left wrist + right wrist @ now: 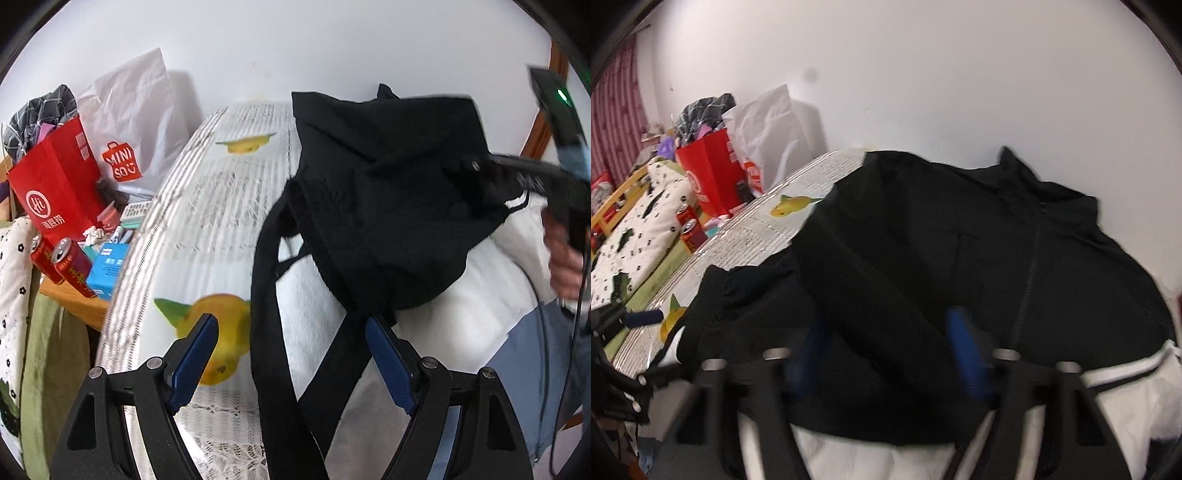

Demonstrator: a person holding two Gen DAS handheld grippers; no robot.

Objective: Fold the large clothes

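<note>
A black zip-up jacket (388, 206) with a white lower part (480, 295) lies bunched on the table. In the left wrist view my left gripper (291, 319) is open low over the table, and a long black strip of the garment (266, 295) runs between its blue pads without being pressed. My right gripper (476, 166) reaches into the jacket's right edge, held by a hand (565, 258). In the blurred right wrist view a fold of the jacket (923, 240) fills the gap of my right gripper (886, 332). Whether its pads press the cloth is unclear.
The table wears a fruit-print cloth (229, 206). At its left end stand a red paper bag (55, 184), a white shopping bag (133, 122), two red cans (72, 266) and small boxes. A white wall is close behind. A flower-print cushion (639, 229) lies further left.
</note>
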